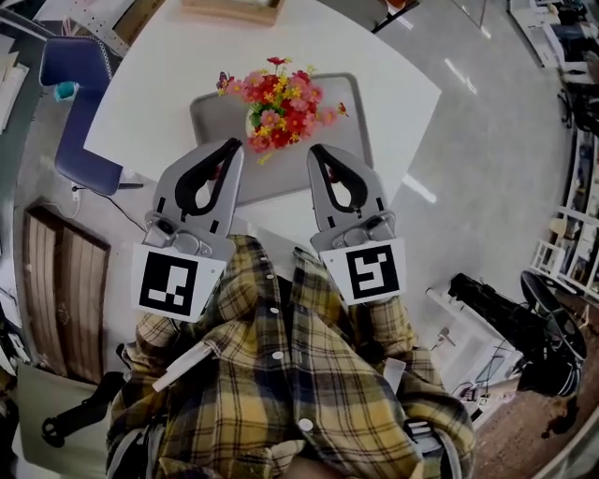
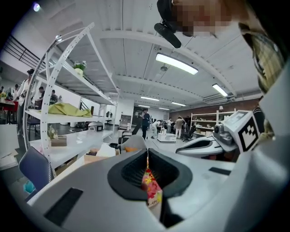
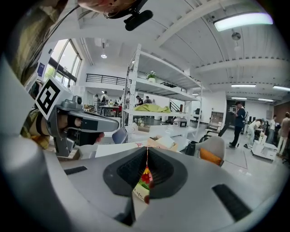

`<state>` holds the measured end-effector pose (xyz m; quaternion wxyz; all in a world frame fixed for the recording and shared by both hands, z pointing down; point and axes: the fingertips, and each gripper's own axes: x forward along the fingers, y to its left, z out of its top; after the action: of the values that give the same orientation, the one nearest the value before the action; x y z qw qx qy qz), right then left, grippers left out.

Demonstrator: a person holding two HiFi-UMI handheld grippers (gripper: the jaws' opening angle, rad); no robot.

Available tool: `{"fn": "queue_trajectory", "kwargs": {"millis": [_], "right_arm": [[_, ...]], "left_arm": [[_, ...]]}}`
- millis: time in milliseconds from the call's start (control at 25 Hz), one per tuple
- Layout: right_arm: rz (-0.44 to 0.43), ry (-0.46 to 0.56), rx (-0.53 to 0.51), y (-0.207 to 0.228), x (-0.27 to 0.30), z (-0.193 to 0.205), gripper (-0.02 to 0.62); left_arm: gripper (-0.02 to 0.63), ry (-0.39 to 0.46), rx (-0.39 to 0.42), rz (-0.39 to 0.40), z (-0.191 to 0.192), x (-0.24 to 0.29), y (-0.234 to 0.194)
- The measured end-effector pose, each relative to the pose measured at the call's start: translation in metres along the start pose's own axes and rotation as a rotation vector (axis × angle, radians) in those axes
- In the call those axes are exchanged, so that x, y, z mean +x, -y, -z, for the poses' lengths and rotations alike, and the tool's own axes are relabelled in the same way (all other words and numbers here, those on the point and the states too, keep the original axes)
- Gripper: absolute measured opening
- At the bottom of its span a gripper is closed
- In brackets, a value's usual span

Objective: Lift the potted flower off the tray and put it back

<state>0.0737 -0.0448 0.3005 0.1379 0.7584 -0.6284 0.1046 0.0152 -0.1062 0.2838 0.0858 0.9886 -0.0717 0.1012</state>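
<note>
The potted flower [image 1: 279,105], a bunch of red, pink and yellow blooms, stands on a grey tray [image 1: 211,119] on the white table [image 1: 159,89]. My left gripper [image 1: 234,147] and right gripper [image 1: 314,150] hover side by side at the tray's near edge, both shut with nothing in them. They stand just short of the flowers, one on each side. In the left gripper view the blooms [image 2: 151,185] show through the slit between the shut jaws, and the right gripper [image 2: 213,143] is beside them. The right gripper view shows the flowers [image 3: 145,177] the same way.
A blue chair [image 1: 77,103] stands at the table's left side. A wooden box [image 1: 234,9] sits at the table's far edge. A white cart [image 1: 468,341] and a black office chair [image 1: 554,327] are on the floor to the right.
</note>
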Motion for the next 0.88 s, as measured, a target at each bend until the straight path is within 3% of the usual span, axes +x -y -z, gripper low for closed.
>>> {"fn": "queue_trajectory", "kwargs": {"millis": [560, 680, 880], "right_arm": [[-0.075, -0.154, 0.056, 0.008, 0.020, 0.086, 0.000], [-0.105, -0.173, 0.068, 0.008, 0.025, 0.101, 0.005], [-0.150, -0.214, 0.008, 0.005, 0.032, 0.124, 0.068]], "left_arm": [[0.012, -0.137, -0.001, 0.020, 0.080, 0.021, -0.016], [0.044, -0.175, 0.016, 0.044, 0.098, 0.024, -0.017], [0.081, -0.220, 0.059, 0.080, 0.124, 0.033, -0.018]]}}
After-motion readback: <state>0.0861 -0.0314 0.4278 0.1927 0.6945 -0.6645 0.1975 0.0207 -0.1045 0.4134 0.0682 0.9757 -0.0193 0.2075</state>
